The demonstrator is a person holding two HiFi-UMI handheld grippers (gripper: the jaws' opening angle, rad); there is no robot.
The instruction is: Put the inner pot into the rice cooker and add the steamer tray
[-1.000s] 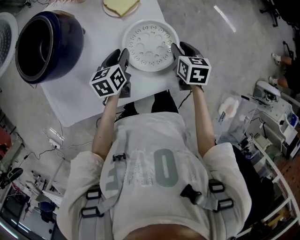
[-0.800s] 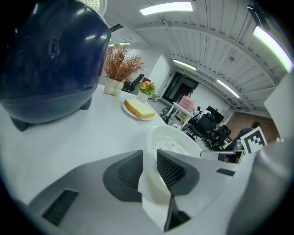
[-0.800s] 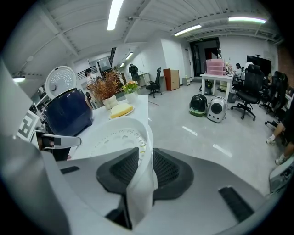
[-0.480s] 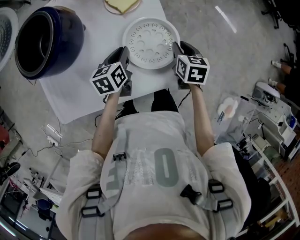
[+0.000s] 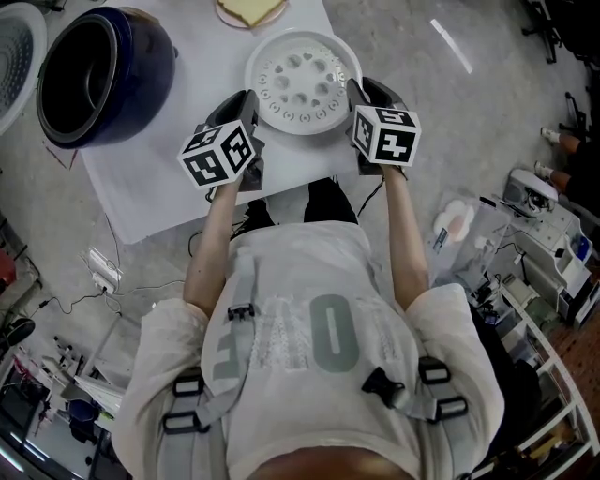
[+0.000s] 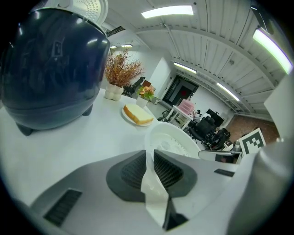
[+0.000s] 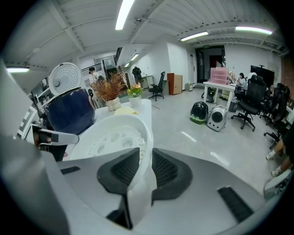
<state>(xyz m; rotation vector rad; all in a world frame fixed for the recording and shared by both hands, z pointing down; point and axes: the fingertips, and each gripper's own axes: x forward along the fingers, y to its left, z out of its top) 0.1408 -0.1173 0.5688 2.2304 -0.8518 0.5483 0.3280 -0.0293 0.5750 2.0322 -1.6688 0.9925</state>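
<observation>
The white perforated steamer tray (image 5: 302, 82) sits on the white table (image 5: 159, 178), between my two grippers. My left gripper (image 5: 251, 108) has just been closing and is shut on the tray's left rim; the rim (image 6: 149, 158) stands between its pads (image 6: 131, 172). My right gripper (image 5: 354, 96) has also been closing and is shut on the right rim (image 7: 147, 137), which is pinched between its pads. The dark blue rice cooker (image 5: 98, 70) stands at the table's far left with its lid (image 7: 64, 78) open. Its inside looks dark.
A plate with a slice of bread (image 5: 248, 11) lies beyond the tray. A vase of dried plants (image 6: 118, 73) stands at the table's far end. The table's near edge runs just behind my grippers. Grey floor (image 5: 469, 112) lies to the right, with office chairs (image 7: 250, 98) further off.
Both grippers' jaws have closed onto the tray's rim, one on each side. The hands and the tray have hardly moved.
</observation>
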